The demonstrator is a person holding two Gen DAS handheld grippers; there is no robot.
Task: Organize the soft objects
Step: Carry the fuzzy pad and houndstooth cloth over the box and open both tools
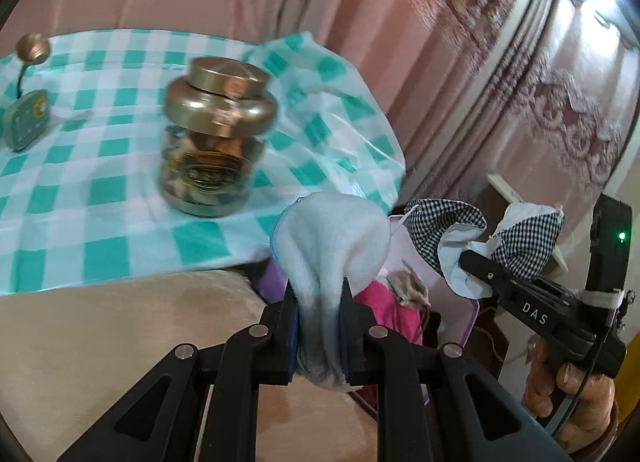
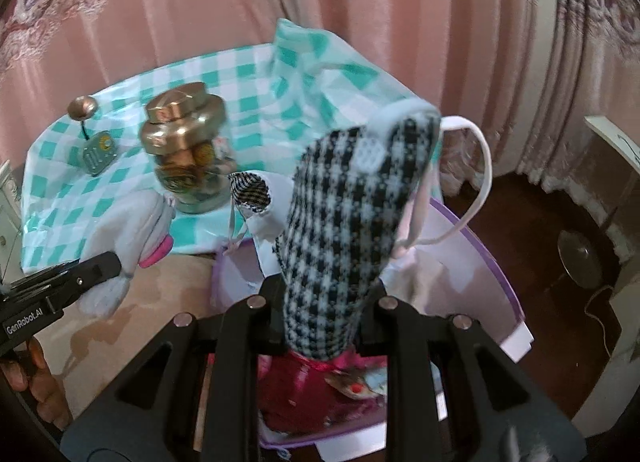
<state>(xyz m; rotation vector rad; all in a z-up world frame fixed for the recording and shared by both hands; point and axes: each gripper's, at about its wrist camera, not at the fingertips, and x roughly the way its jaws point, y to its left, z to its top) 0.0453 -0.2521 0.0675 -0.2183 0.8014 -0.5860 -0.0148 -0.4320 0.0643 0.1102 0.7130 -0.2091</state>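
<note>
My left gripper is shut on a white fuzzy sock that stands up between its pads. In the right wrist view the sock shows a pink trim and hangs from the left gripper. My right gripper is shut on a black-and-white houndstooth face mask with white ear loops; it also shows in the left wrist view, held by the right gripper. Both are held over a purple-rimmed white box holding pink fabric.
A table with a teal checked cloth carries a gold-lidded glass jar, a small green device and a gold knob. A beige surface lies in front. Pink curtains hang behind; dark floor at the right.
</note>
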